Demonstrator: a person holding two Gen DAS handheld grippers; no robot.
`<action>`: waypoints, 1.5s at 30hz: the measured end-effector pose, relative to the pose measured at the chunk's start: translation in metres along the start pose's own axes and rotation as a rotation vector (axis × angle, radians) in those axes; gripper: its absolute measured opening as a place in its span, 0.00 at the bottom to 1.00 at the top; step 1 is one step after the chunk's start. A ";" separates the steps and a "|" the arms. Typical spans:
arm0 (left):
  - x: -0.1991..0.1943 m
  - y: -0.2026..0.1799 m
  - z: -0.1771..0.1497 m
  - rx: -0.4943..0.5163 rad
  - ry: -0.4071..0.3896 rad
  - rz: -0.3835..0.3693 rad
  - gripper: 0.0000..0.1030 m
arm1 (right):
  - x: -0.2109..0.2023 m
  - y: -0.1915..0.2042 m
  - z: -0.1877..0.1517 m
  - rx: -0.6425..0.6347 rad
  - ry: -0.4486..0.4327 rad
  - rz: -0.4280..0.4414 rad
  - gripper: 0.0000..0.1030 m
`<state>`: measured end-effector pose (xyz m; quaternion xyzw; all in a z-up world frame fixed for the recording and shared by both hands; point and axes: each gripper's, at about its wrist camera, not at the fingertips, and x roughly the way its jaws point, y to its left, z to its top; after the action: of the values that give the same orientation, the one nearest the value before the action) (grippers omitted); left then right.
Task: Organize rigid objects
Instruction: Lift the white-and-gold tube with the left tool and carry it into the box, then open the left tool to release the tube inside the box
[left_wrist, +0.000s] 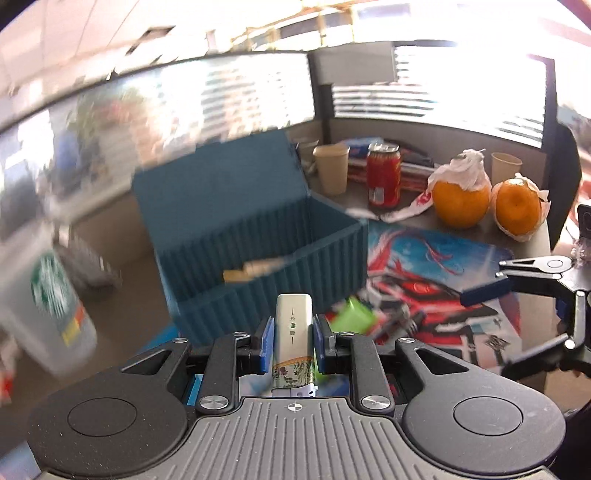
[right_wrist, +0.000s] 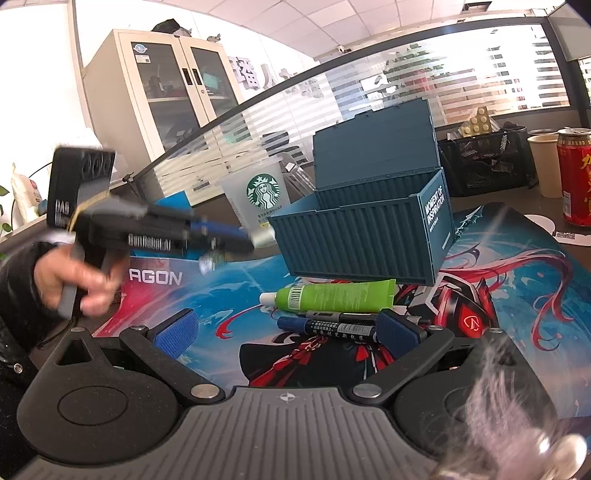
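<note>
Between the left gripper's (left_wrist: 293, 341) closed pads sits a white tube (left_wrist: 293, 334), the open bin (left_wrist: 258, 236) just ahead, so carry it level over the rim before letting go, while the right gripper (right_wrist: 286, 330) hangs wide open, empty, above the markers (right_wrist: 332, 326).

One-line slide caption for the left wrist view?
Left gripper shut on a white tube, approaching the open blue container box on the desk mat.
</note>
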<state>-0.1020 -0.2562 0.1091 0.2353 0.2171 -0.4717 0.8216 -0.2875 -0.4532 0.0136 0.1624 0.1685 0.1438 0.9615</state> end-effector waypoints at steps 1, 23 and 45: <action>0.000 0.001 0.008 0.032 -0.007 0.000 0.20 | 0.000 -0.001 0.000 0.003 0.000 0.000 1.00; 0.118 0.033 0.088 0.401 0.095 -0.302 0.20 | 0.000 -0.043 -0.002 0.133 -0.009 -0.057 1.00; 0.149 0.050 0.078 0.360 0.188 -0.338 0.34 | -0.003 -0.043 -0.003 0.097 0.006 -0.059 1.00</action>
<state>0.0205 -0.3804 0.0943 0.3809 0.2415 -0.6092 0.6523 -0.2821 -0.4920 -0.0040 0.2033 0.1828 0.1074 0.9559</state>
